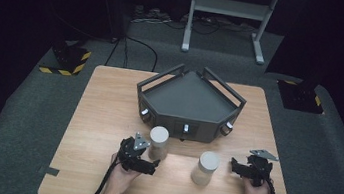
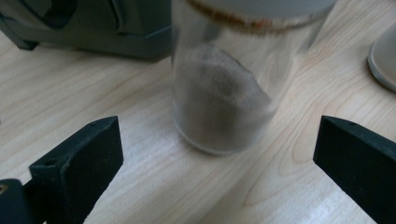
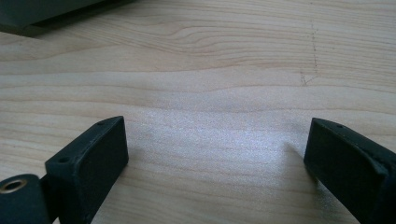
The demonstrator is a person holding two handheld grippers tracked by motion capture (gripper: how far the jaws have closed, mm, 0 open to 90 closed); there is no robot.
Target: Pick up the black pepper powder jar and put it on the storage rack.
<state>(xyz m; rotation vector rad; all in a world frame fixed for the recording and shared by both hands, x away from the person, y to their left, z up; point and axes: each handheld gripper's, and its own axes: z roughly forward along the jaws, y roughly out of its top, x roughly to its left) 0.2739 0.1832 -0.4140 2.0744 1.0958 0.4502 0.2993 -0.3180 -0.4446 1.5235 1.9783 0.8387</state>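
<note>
- Table [image 1: 106, 118]: pale wood, carrying a dark grey angular tray [image 1: 190, 99] at the far middle and two jars nearer the person.
- Left jar [image 1: 158, 143]: clear glass, white lid, part-filled with brownish powder heaped to one side. It stands upright just in front of the tray.
- Second jar [image 1: 205, 168]: same type, standing apart to the right, between the two grippers.
- Left gripper [image 1: 153, 165]: jaws spread wide, nothing between them; the left jar sits just ahead of the opening, not yet enclosed.
- Right gripper [image 1: 234, 167]: jaws spread wide over bare wood, holding nothing.
- Risk: an off-centre approach could let one jaw strike the glass first, tipping or sliding the left jar against the tray. A low, shallow grip could let the smooth wall slip.
</note>
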